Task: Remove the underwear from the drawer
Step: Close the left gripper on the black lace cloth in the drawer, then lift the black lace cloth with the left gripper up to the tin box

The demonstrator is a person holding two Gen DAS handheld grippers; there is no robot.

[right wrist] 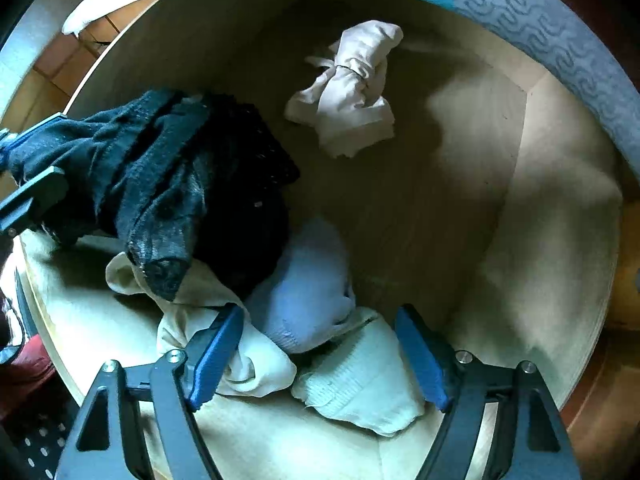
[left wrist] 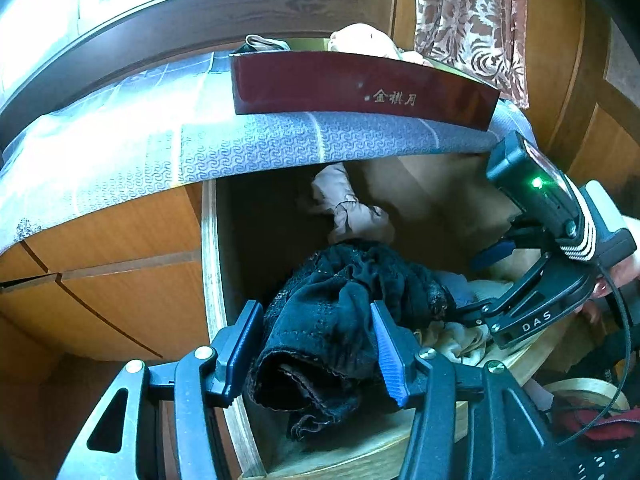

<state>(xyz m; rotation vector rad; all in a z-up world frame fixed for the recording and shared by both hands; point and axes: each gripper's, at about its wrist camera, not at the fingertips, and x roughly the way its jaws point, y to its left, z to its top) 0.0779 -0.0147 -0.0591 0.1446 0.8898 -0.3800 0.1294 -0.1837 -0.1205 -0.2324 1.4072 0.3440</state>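
Black lace underwear (left wrist: 332, 320) lies bunched between the blue pads of my left gripper (left wrist: 312, 344), which is shut on it at the front rim of the open wooden drawer (left wrist: 210, 280). In the right wrist view the same black underwear (right wrist: 168, 176) stretches from the left gripper (right wrist: 28, 168) down onto the pile. My right gripper (right wrist: 316, 356) points down into the drawer (right wrist: 560, 240) and stands open over a light blue garment (right wrist: 308, 292), with white cloths (right wrist: 360, 384) between its fingers. From the left wrist view the right gripper (left wrist: 476, 284) is at the right. A knotted beige cloth (right wrist: 352, 92) lies further back.
A dark red box (left wrist: 360, 84) with gold characters sits on the cabinet top, on a blue patterned cover (left wrist: 240, 148) that overhangs the drawer. A patterned curtain (left wrist: 472, 20) hangs behind. A tape roll (left wrist: 588, 396) lies at the lower right. A person's hand (left wrist: 624, 272) holds the right gripper.
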